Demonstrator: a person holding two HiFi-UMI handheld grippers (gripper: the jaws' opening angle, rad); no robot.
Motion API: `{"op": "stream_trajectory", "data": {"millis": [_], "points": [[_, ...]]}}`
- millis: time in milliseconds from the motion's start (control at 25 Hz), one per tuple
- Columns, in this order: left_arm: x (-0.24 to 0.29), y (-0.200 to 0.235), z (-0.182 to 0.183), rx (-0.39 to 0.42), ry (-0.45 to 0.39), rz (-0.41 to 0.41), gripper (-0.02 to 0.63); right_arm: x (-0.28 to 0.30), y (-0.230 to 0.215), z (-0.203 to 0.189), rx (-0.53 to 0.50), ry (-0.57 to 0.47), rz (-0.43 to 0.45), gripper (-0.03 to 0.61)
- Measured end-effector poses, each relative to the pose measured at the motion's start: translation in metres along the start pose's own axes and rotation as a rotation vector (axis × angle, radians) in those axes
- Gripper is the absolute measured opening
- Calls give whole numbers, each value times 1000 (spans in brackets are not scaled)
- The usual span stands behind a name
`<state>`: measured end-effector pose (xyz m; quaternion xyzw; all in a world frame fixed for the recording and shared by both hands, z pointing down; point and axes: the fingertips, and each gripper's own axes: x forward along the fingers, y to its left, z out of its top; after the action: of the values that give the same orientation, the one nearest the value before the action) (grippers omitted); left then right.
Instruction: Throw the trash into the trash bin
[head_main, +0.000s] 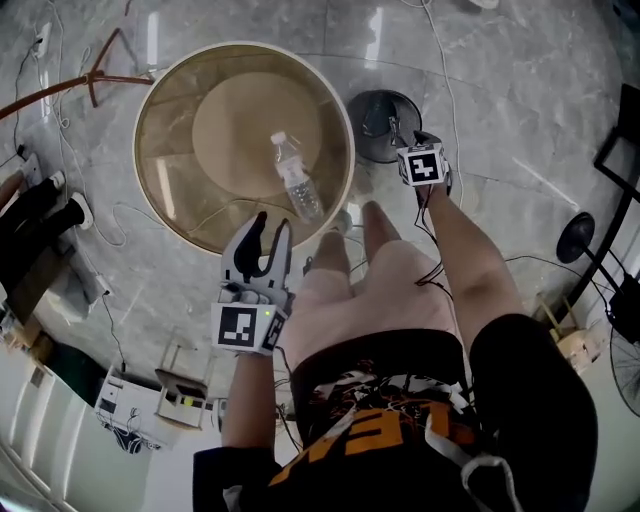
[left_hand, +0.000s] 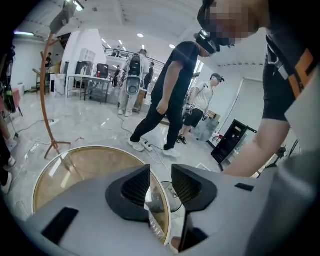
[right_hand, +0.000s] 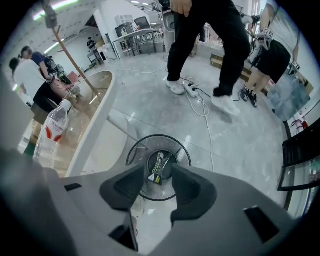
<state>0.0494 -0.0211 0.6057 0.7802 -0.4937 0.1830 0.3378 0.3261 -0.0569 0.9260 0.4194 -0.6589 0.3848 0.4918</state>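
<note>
A clear plastic bottle (head_main: 297, 185) lies on the round glass table (head_main: 170, 180) near its right edge. My left gripper (head_main: 272, 228) stands open just short of the bottle, its tips pointing at it. In the left gripper view the bottle (left_hand: 151, 202) shows through the gap between the jaws of the left gripper (left_hand: 160, 172), untouched. My right gripper (head_main: 420, 160) hangs pointing down over the black mesh trash bin (head_main: 375, 110) beside the table. In the right gripper view the right gripper (right_hand: 152, 187) is open and a crumpled wrapper (right_hand: 159, 167) lies in the bin (right_hand: 159, 136).
A wooden coat stand (head_main: 95, 80) rises left of the table. Cables and a power strip (right_hand: 192, 89) run over the marble floor. Other people (left_hand: 170, 90) stand beyond the table. Round fan bases (head_main: 575, 235) and a black rack sit right; boxes (head_main: 180, 395) lie at lower left.
</note>
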Motion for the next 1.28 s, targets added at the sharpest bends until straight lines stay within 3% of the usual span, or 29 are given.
{"op": "stream_trajectory", "data": {"millis": [200, 360, 440, 600, 760, 920, 1080, 1280], "points": [[-8, 4, -1, -33, -20, 25, 152, -16, 18, 10, 0, -49, 35, 187], [-21, 16, -7, -59, -14, 55, 152, -50, 89, 41, 9, -148, 157, 186], [-31, 22, -9, -82, -56, 90, 152, -61, 140, 54, -20, -157, 238, 199], [-56, 42, -9, -114, -96, 138, 152, -62, 242, 57, 4, -114, 339, 312], [-81, 59, -19, -155, -111, 202, 152, -37, 291, 43, -55, 8, 285, 362], [-108, 81, -38, -198, -119, 253, 152, -12, 303, 35, -96, 129, 249, 349], [-117, 86, -44, -218, -120, 262, 152, -17, 283, 42, -164, 111, 245, 313], [-104, 81, -35, -213, -136, 220, 152, -28, 223, 41, -161, 93, 201, 302]]}}
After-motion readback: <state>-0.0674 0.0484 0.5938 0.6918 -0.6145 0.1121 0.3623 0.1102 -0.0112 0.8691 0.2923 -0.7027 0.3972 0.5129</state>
